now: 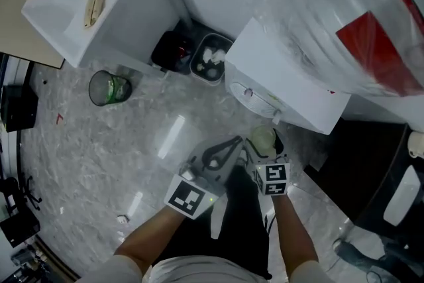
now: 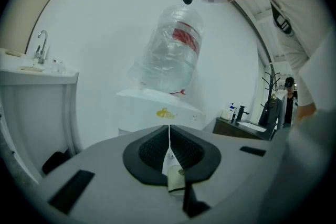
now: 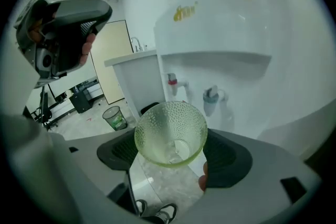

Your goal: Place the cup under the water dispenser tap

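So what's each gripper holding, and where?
Right gripper holds the green glass cup by its sides; left gripper pinches what looks like a small paper tag.

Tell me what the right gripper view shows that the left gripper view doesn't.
Only the right gripper view: the green cup held by the right gripper, plus a red tap and a blue tap. Only the left gripper view: the left gripper shut on a thin pale slip, and the whole water bottle. Both: the white dispenser with its yellow logo.
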Action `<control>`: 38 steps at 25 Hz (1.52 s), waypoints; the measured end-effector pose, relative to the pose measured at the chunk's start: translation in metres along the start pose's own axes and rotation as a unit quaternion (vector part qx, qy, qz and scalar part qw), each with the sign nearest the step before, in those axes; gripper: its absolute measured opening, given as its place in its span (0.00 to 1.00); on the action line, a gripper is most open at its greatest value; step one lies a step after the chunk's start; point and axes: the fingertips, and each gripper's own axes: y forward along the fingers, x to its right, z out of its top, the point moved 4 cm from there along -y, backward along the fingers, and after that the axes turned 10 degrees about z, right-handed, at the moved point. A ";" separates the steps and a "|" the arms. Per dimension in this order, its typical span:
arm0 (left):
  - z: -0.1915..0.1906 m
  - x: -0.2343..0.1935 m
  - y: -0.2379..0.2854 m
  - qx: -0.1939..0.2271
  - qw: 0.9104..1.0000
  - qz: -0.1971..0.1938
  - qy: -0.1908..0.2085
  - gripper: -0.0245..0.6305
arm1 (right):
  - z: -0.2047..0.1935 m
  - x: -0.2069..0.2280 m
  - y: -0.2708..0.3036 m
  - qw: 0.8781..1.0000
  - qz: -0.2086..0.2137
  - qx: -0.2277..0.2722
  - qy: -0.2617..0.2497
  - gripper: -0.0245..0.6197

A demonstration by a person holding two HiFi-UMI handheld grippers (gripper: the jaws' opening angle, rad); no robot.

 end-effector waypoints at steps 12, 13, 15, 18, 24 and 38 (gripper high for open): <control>-0.051 -0.024 0.026 -0.011 1.000 0.002 -0.001 0.06 | -0.058 0.084 0.082 0.998 -0.061 -0.021 0.015 0.59; -0.053 -0.025 0.026 -0.012 1.000 0.002 0.000 0.06 | -0.058 0.087 0.084 0.997 -0.067 -0.019 0.014 0.59; -0.056 -0.026 0.026 -0.015 1.000 0.002 0.000 0.06 | -0.059 0.090 0.091 0.997 -0.076 -0.016 0.007 0.59; -0.061 -0.027 0.025 -0.020 1.000 0.003 -0.002 0.06 | -0.058 0.092 0.099 0.996 -0.086 -0.005 0.002 0.59; -0.064 -0.030 0.024 -0.021 1.000 0.009 -0.012 0.06 | -0.054 0.095 0.104 0.995 -0.102 0.001 0.013 0.59; -0.054 -0.023 0.017 -0.034 0.999 0.007 -0.020 0.06 | -0.055 0.090 0.094 0.996 -0.087 -0.032 0.019 0.60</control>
